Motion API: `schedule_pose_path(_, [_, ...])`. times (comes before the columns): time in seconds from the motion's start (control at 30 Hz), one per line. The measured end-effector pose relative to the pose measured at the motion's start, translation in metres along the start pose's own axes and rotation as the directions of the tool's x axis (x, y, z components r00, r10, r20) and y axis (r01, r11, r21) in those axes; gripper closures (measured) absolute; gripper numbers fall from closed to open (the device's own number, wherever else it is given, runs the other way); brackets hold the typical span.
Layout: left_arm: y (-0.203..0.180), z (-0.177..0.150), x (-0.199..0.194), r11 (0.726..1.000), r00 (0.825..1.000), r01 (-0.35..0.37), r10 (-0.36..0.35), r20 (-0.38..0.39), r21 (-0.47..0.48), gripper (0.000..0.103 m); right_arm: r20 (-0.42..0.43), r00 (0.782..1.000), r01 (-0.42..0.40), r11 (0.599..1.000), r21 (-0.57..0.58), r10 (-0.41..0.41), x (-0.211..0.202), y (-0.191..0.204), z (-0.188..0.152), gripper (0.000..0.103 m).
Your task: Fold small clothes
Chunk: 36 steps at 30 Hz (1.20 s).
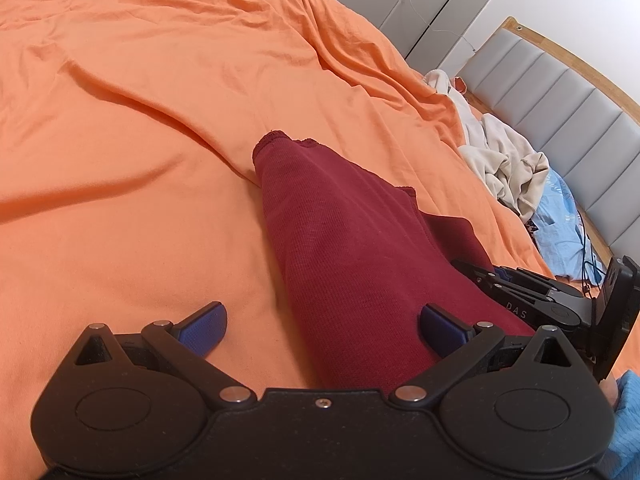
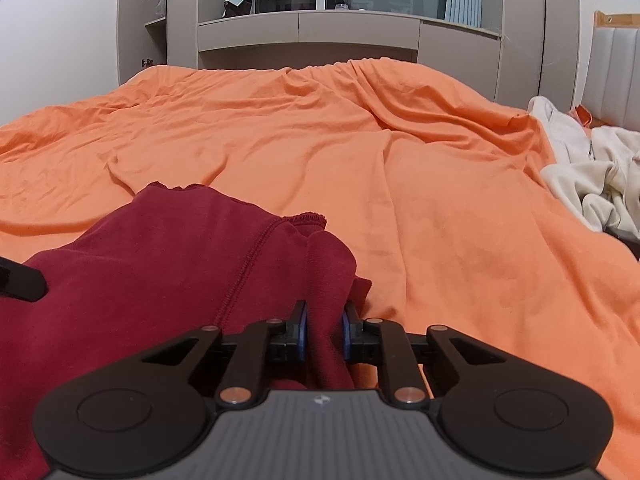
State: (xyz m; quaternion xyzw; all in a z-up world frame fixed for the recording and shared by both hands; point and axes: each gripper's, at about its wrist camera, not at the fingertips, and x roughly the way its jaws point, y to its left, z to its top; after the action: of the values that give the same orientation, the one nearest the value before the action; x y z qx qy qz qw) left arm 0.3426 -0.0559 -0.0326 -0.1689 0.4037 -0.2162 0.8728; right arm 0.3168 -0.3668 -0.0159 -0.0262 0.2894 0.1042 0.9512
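Note:
A dark red knit garment [image 1: 340,248] lies folded lengthwise on the orange bedsheet [image 1: 140,120]. My left gripper [image 1: 322,328] hovers open at its near end, blue pads wide apart. The left pad is over bare sheet and the right pad rests against the cloth's edge. In the right wrist view the same red garment [image 2: 160,280] bunches up between the pads of my right gripper [image 2: 324,332], which is shut on a fold of it. The right gripper [image 1: 520,292] also shows at the garment's right edge in the left wrist view.
A heap of cream clothes [image 2: 592,176] lies at the right of the bed, with a light blue cloth [image 1: 560,224] and a dark cable beside it. A grey padded headboard [image 1: 560,100] stands on the right. Pale wardrobes [image 2: 320,36] rise beyond the far edge.

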Motion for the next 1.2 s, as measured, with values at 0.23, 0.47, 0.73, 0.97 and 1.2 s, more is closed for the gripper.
schedule_pose_path(0.23, [-0.001, 0.005, 0.0, 0.999, 0.999, 0.039, -0.039, -0.01, -0.018, 0.024, 0.047, 0.999, 0.023, 1.0, 0.017, -0.024, -0.011, 0.005, 0.006, 0.088])
schedule_pose_path(0.47, [-0.005, 0.001, -0.004, 0.998, 0.999, 0.051, -0.051, 0.017, -0.029, 0.047, 0.105, 0.994, 0.026, 0.999, 0.035, -0.03, -0.025, 0.009, 0.014, 0.089])
schedule_pose_path(0.73, [-0.018, 0.008, -0.029, 0.998, 0.994, 0.059, -0.06, 0.092, 0.013, 0.066, 0.225, 0.974, -0.012, 1.0, 0.025, 0.006, -0.051, 0.027, 0.039, 0.09])
schedule_pose_path(0.97, [-0.025, 0.02, -0.071, 0.995, 0.981, -0.004, -0.015, 0.192, 0.101, 0.067, 0.303, 0.949, -0.116, 0.992, 0.058, 0.093, -0.046, 0.056, 0.078, 0.09])
schedule_pose_path(1.2, [0.001, 0.035, -0.125, 0.993, 0.951, -0.094, 0.07, 0.3, 0.069, 0.066, 0.27, 0.936, -0.238, 0.971, 0.011, 0.226, -0.018, 0.095, 0.113, 0.09])
